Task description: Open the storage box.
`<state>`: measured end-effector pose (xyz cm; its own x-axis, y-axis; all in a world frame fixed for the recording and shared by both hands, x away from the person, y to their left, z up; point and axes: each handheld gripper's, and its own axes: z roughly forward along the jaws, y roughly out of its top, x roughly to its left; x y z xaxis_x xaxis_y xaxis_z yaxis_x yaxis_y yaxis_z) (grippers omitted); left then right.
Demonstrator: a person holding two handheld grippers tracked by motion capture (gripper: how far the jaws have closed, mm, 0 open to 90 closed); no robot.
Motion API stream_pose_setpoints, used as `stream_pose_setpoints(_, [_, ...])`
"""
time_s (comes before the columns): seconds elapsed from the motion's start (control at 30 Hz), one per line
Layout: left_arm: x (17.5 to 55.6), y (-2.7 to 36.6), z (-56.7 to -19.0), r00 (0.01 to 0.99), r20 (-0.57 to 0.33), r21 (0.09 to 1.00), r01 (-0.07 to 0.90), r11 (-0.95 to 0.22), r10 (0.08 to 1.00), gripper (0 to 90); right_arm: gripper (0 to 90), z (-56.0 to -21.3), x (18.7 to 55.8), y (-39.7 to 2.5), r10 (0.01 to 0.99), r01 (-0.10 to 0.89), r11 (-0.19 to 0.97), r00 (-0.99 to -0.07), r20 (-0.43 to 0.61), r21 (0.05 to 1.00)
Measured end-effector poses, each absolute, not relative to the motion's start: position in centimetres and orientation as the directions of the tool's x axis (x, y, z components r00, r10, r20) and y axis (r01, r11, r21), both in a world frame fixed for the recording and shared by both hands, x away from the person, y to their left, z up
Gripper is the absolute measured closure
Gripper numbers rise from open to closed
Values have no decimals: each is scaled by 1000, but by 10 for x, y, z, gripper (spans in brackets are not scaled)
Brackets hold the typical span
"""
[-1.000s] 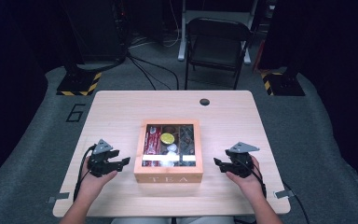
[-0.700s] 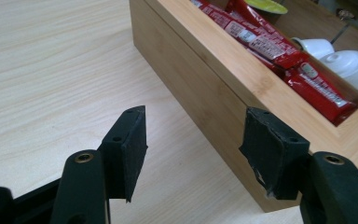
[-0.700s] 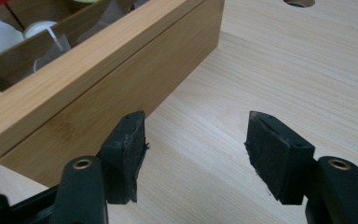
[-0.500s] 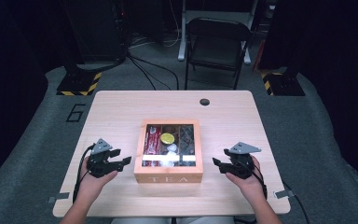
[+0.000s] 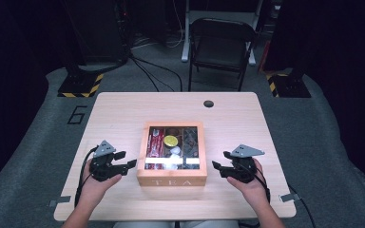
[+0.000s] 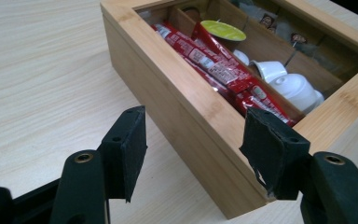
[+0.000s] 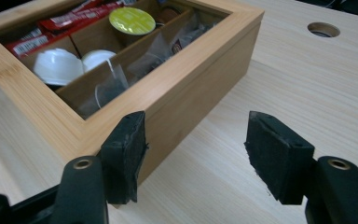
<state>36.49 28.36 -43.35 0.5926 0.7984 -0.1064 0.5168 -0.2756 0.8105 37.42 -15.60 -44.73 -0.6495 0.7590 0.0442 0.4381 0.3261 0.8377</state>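
On the table (image 5: 123,114), one tea box (image 5: 172,178) sits between two released claws (image 5: 126,164) (image 5: 220,167).

Tea box (image 5: 173,179): light bamboo-look wood, smooth, satin; clear glossy lid pane. Inside: glossy red foil sachets (image 6: 223,74), white smooth plastic capsules (image 6: 292,88), a yellow-green matt foil capsule lid (image 7: 131,20). Tabletop (image 5: 123,114): pale wood-grain laminate, matt. Left tool (image 6: 200,140) pads: black rubbery foam, matt, frayed edges.

So the tea box (image 5: 173,154) sits mid-worktop (image 5: 123,109), closer to the near edge. Left claw (image 5: 129,164) is just off its left side, right claw (image 5: 217,166) off its right. Sachets (image 6: 214,70) and pods (image 6: 289,86) inside it.
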Motion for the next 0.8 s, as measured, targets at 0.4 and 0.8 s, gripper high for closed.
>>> stream_pose_setpoints(0.4, [357, 276, -427, 606, -80, 807, 505, -305, 792, 399, 399, -428, 365, -151, 728, 447, 287, -677, 111, 847])
stream_pose_setpoints(0.8, [339, 272, -438, 638, -83, 823, 477, -309, 766, 387, 384, -438, 345, -138, 708, 428, 288, -698, 111, 856])
